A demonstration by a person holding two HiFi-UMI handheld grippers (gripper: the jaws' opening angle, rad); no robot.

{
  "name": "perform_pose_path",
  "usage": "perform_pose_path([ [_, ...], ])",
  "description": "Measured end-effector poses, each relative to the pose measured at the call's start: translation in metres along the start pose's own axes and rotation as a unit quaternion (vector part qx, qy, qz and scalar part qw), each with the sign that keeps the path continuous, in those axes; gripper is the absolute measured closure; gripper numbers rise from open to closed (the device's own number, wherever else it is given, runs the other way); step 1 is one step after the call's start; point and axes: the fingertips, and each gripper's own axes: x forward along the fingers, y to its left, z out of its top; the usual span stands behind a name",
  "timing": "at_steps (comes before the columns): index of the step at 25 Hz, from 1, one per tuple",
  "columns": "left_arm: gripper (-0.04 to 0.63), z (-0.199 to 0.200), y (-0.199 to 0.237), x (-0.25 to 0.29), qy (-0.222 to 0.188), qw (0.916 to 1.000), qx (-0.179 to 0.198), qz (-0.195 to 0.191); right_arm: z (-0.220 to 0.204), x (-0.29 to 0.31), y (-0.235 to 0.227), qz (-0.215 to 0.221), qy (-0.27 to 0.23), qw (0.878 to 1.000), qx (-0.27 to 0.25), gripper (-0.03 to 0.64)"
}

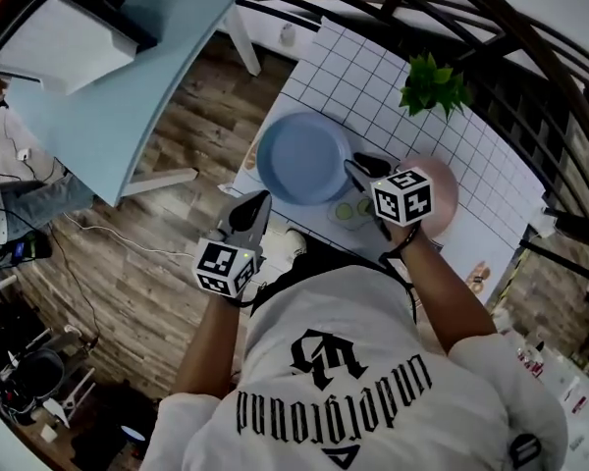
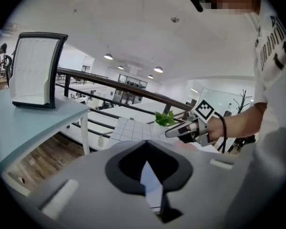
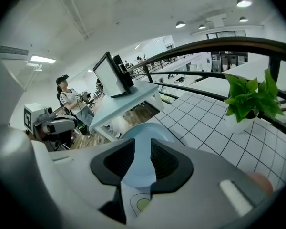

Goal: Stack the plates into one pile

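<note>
A blue plate (image 1: 302, 157) lies near the front left edge of the white gridded table (image 1: 373, 77). A pink plate (image 1: 444, 192) sits to its right, half hidden behind my right gripper's marker cube. Between them lies a small pale dish with green marks (image 1: 349, 210). My right gripper (image 1: 361, 171) hovers open at the blue plate's right rim, holding nothing; the blue plate (image 3: 144, 128) and the pale dish (image 3: 142, 203) show through its gap (image 3: 142, 149). My left gripper (image 1: 258, 202) hangs off the table's front left edge, shut and empty (image 2: 147, 165).
A potted green plant (image 1: 434, 86) stands at the back of the table by a dark railing (image 1: 530, 57). A light blue table (image 1: 128, 77) with a white board on it stands to the left over wooden floor. A person stands far off (image 3: 66, 99).
</note>
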Motion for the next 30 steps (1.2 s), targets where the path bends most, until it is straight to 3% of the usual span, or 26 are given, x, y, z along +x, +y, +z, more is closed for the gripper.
perform_pose_path([
  [10, 0.546, -0.028, -0.002, 0.049, 0.036, 0.9991, -0.017, -0.017, -0.032, 0.041, -0.040, -0.005, 0.057, 0.998, 0.011, 0.518],
  [19, 0.546, -0.053, 0.014, 0.070, 0.062, 0.9977, -0.021, -0.017, -0.066, 0.076, -0.076, -0.013, 0.101, 0.992, 0.075, 0.518],
  [30, 0.546, -0.059, 0.031, 0.083, 0.067, 0.9971, -0.036, -0.006, -0.090, 0.101, -0.082, 0.007, 0.140, 0.983, 0.121, 0.520],
])
